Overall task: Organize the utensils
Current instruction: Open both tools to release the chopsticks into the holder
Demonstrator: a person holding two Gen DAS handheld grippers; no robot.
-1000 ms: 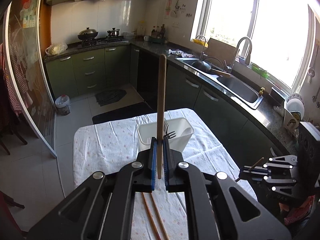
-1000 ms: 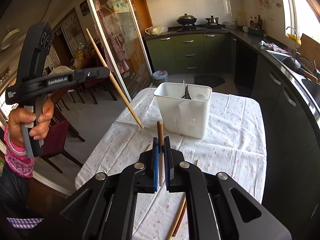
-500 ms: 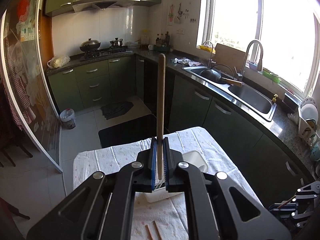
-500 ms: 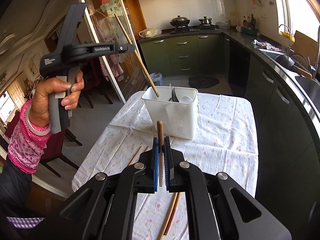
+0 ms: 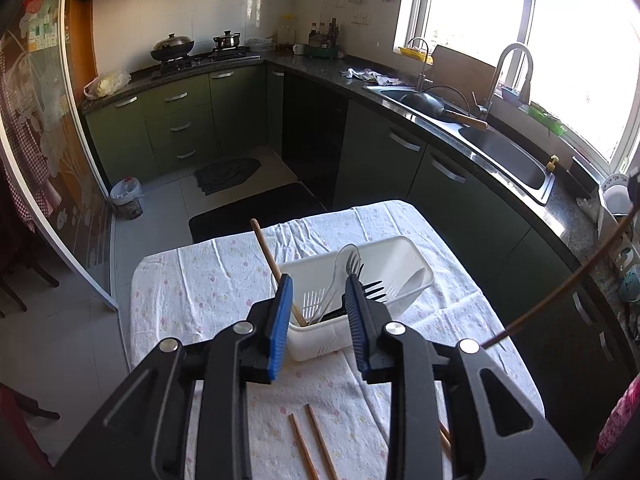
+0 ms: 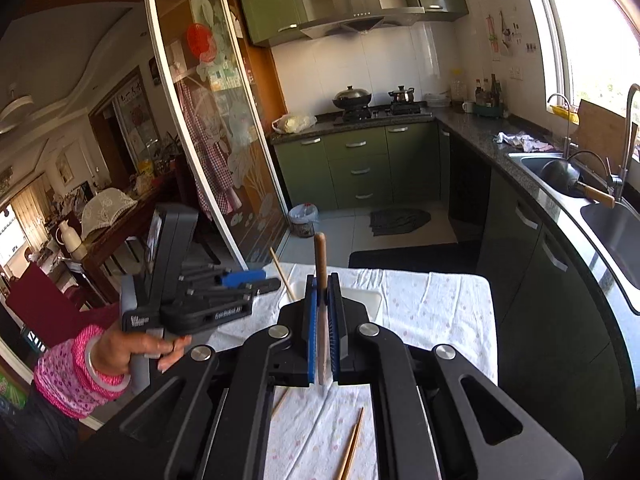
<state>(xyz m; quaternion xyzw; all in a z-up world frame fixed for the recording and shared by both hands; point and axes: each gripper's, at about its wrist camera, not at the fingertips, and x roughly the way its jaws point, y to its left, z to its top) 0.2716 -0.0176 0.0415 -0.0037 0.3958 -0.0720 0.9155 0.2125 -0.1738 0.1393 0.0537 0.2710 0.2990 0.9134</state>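
Note:
My left gripper (image 5: 318, 312) hangs just over the white utensil basket (image 5: 404, 258), and its jaws are opening. A wooden chopstick (image 5: 267, 252) stands free in the basket's near left corner and leans left; the pads do not press on it. Forks and spoons (image 5: 352, 276) also stand in the basket. My right gripper (image 6: 323, 280) is shut on a second chopstick (image 6: 320, 256) that points upright, above the table's near side. From the right wrist view, a hand in a pink sleeve holds the left gripper (image 6: 264, 283) beside the basket (image 6: 370, 300), which is mostly hidden.
Loose chopsticks (image 5: 310, 440) lie on the flowered tablecloth (image 5: 208, 280) in front of the basket, with more chopsticks (image 6: 352, 448) below my right gripper. Green cabinets, a sink (image 5: 504, 160) and a glass sliding door (image 6: 208, 152) ring the table.
My left gripper sank to the basket and let go of its chopstick, which now leans inside. My right gripper rose with its chopstick still clamped.

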